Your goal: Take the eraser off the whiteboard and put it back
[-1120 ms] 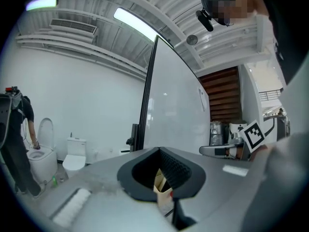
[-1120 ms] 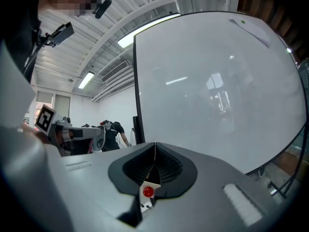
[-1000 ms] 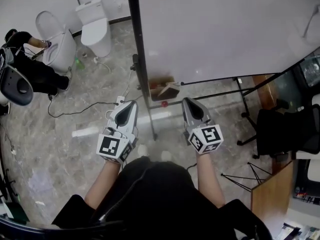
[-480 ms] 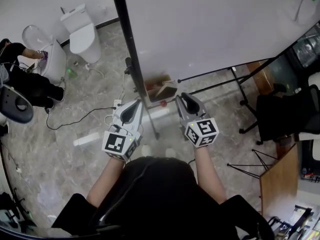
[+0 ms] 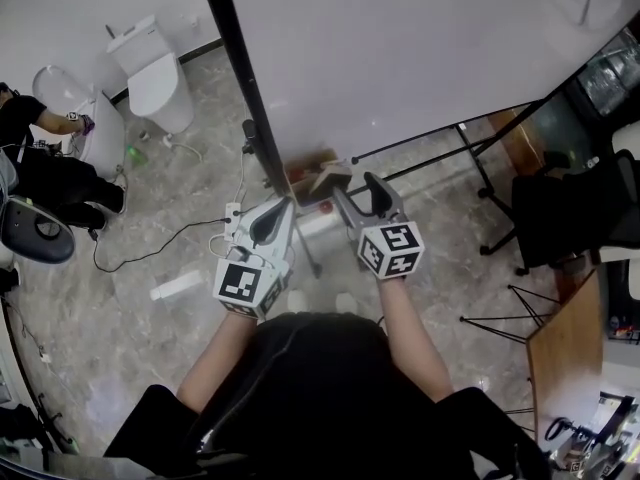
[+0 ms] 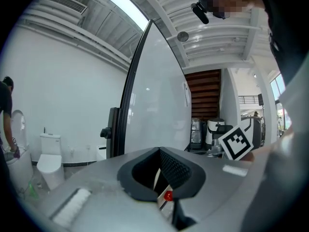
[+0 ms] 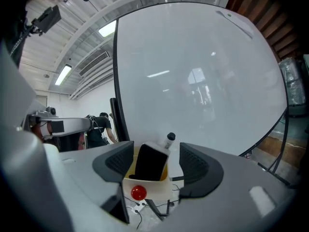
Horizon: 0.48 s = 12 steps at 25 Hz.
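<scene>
A big whiteboard (image 5: 420,48) on a black stand fills the space ahead, its dark side post (image 5: 240,78) running down just left of both grippers. At its lower edge hangs one small box (image 7: 159,190) with a single red knob (image 7: 139,192) on the front. In the box stand one black eraser (image 7: 152,162) and one marker (image 7: 169,140) with a black cap. Well to the left, two white toilets (image 5: 150,63) stand on the marble floor (image 5: 120,348), where one person (image 5: 35,163) crouches. A black cable (image 5: 150,253) trails across the floor, and a black chair (image 5: 575,208) sits at the right.

Both forearms reach forward, side by side. The right gripper (image 5: 358,190) points nearly level at the box. Its jaws have just been opening and stand apart, the eraser showing in the gap, untouched by either pad. The left gripper (image 5: 278,213) has its jaws closed on nothing.
</scene>
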Each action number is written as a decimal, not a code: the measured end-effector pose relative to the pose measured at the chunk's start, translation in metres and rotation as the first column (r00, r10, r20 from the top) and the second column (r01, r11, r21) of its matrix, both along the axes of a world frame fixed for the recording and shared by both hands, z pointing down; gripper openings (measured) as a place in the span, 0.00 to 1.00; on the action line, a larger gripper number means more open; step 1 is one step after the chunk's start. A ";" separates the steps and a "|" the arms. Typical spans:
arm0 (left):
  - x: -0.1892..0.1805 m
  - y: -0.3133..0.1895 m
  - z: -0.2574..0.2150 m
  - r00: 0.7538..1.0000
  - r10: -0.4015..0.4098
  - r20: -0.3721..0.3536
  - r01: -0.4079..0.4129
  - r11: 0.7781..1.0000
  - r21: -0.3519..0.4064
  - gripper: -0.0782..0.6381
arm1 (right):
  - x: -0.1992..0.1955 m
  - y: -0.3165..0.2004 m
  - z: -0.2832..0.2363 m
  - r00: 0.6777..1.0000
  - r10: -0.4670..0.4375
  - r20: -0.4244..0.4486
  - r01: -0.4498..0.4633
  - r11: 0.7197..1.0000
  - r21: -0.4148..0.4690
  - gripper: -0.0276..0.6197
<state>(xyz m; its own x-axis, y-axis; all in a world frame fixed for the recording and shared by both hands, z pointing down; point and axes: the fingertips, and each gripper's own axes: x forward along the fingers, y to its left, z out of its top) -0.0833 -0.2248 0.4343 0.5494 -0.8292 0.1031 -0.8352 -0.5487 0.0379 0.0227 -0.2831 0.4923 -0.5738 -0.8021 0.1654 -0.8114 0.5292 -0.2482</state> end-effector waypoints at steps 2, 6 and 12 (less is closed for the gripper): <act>0.000 -0.001 0.001 1.000 0.007 0.002 -0.007 1.000 -0.005 0.12 | -0.004 -0.004 0.005 1.000 0.009 -0.003 -0.009 1.000 -0.014 0.52; -0.004 -0.002 0.002 1.000 0.019 0.006 -0.019 1.000 -0.010 0.12 | -0.014 -0.009 0.011 1.000 0.017 -0.001 -0.017 0.999 -0.038 0.57; -0.012 -0.003 0.007 1.000 0.029 0.008 -0.029 0.999 -0.022 0.12 | -0.022 -0.017 0.020 0.996 0.084 0.003 -0.084 0.994 -0.068 0.60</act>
<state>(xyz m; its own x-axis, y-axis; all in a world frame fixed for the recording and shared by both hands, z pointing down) -0.0948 -0.2279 0.4418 0.5720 -0.8105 0.1262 -0.8194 -0.5715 0.0432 0.0012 -0.3004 0.5121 -0.5059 -0.8346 0.2179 -0.8506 0.4408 -0.2866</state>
